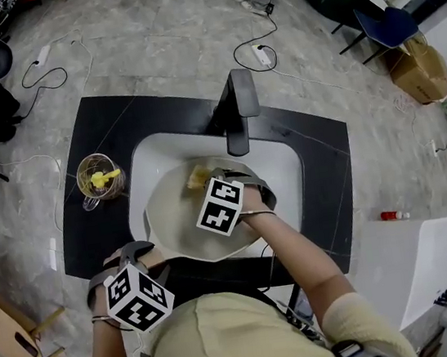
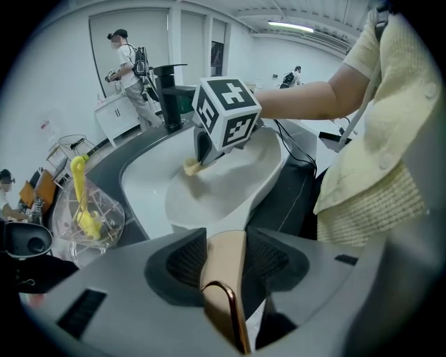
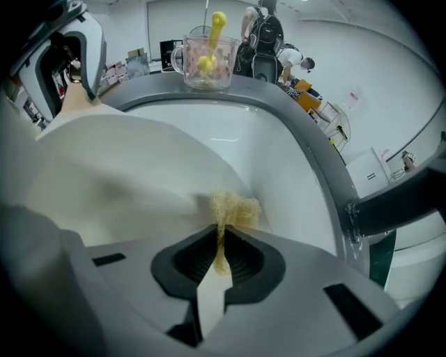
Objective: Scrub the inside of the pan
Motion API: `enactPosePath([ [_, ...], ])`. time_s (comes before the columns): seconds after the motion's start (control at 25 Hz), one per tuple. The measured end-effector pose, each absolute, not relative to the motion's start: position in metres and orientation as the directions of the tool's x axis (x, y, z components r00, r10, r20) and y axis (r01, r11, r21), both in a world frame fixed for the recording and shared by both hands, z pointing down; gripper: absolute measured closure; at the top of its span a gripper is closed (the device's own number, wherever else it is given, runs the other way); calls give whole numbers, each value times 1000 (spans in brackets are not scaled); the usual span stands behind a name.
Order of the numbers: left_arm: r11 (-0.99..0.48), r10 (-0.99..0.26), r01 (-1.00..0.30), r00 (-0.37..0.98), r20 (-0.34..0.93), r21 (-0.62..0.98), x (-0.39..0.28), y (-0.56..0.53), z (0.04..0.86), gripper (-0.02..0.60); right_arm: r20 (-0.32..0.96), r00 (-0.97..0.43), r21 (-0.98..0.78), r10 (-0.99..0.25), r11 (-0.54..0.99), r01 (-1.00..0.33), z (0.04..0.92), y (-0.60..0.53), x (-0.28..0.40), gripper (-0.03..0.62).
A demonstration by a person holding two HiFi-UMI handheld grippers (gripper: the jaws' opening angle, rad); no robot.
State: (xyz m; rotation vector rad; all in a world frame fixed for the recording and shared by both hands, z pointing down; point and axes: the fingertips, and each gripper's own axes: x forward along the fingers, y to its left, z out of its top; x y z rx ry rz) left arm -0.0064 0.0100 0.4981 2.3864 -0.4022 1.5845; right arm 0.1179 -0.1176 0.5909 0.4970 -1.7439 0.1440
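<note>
Right gripper (image 3: pixel 221 237): jaws pinched nearly shut on a thin yellow scrub pad (image 3: pixel 235 208). Most of the pad sticks out past the tips, so the pad meets the surface, not the jaws. Pad is pressed on the white inner wall of the pan (image 1: pixel 172 222), far side, near the rim. Left gripper (image 2: pixel 224 244): jaws clamped on the pan's copper-coloured handle (image 2: pixel 221 279), likely there to brace the pan against the scrubbing push. Pan sits tilted in the white sink (image 1: pixel 283 165), below the black faucet (image 1: pixel 236 110), so any runoff stays in the basin. Glass cup (image 1: pixel 100 178) with a yellow tool in it stands on the counter left of the sink, well apart. Judgement: scrub in progress.
</note>
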Motion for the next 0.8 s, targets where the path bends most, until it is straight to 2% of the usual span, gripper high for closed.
enactPosePath([
  [0.36, -924, -93, -377, 384, 919, 64, -8, 8, 501, 397, 967, -65, 208, -247, 909, -362, 615, -132, 112, 551],
  [0.56, -924, -89, -377, 386, 918, 69, -8, 9, 500, 396, 978, -35, 179, -205, 916, -358, 635, -139, 112, 551],
  [0.8, -923, -92, -379, 388, 917, 68, -9, 9, 501, 396, 979, -50, 169, -196, 928, -331, 648, -141, 104, 551],
])
